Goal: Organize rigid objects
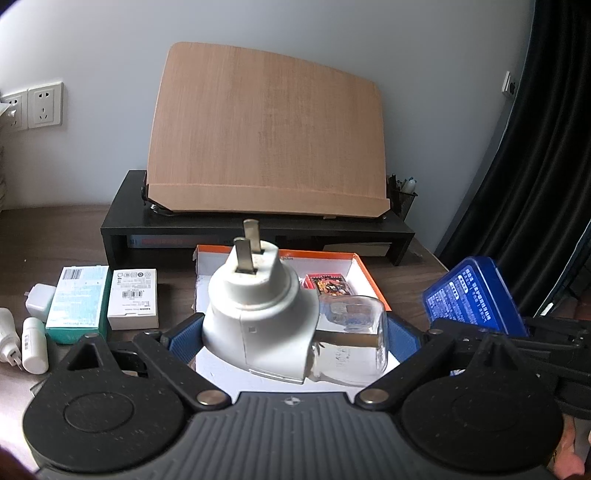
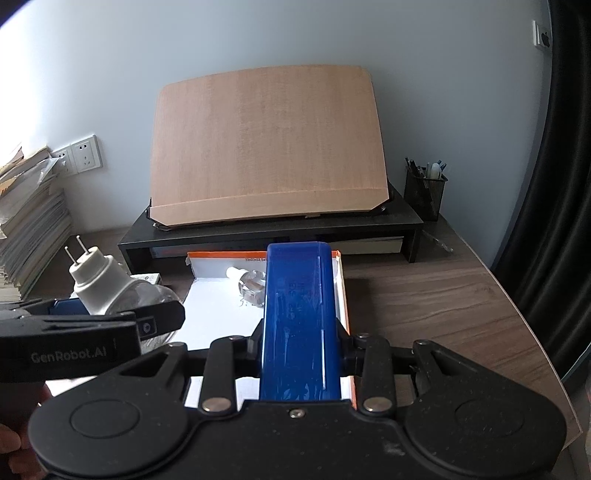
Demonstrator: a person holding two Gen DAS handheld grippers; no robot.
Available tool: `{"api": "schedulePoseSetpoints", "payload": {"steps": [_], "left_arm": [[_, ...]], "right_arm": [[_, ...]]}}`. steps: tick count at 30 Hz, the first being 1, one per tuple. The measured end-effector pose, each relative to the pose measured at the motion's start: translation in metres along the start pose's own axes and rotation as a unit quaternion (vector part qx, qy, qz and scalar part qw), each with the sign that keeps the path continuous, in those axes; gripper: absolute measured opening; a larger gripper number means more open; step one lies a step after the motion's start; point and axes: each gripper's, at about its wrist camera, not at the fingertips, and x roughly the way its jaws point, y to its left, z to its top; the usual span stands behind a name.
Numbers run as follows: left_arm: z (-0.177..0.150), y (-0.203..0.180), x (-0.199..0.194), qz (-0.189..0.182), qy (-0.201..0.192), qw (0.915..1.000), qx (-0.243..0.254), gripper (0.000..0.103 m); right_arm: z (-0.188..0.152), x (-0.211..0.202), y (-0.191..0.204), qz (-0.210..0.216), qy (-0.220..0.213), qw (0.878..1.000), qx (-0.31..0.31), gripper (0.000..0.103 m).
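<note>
- In the tray (image 1: 364,271): a red box (image 1: 328,284), little else.
- Left gripper (image 1: 280,332) clamps a bulb (image 1: 258,314); right gripper (image 2: 300,343) clamps a blue case (image 2: 299,314), both above it.
- Left of the tray, boxes (image 1: 107,299) and bottle (image 1: 34,345) wait.

A: Lighting: soft daylight, even, entering from upper left; wall (image 1: 332,29) pale blue-grey, brightest toward upper left corner in right wrist view.
B: Shadows: faint, diffuse. Deepest under black shelf (image 2: 273,225).
A: Glare: mild sheen on blue case (image 2: 299,314); white tray floor (image 2: 218,306) near blown out.
B: Distortion: strong fisheye bowing, dark vignette at corners. Focus: sharp mid-field, near edges soft.
</note>
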Motion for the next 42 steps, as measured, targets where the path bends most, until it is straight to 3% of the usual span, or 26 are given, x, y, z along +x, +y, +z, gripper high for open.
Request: {"api": "schedulePoseSetpoints", "payload": {"steps": [21, 42], "left_arm": [[-0.006, -0.004, 0.005, 0.012, 0.004, 0.9999, -0.008, 0.1], [-0.009, 0.011, 0.025, 0.047, 0.031, 0.9984, -0.005, 0.101]], "right_arm": [[-0.002, 0.008, -0.002, 0.015, 0.006, 1.0, -0.017, 0.04], [0.0, 0.056, 0.005, 0.034, 0.028, 0.999, -0.017, 0.04]]}}
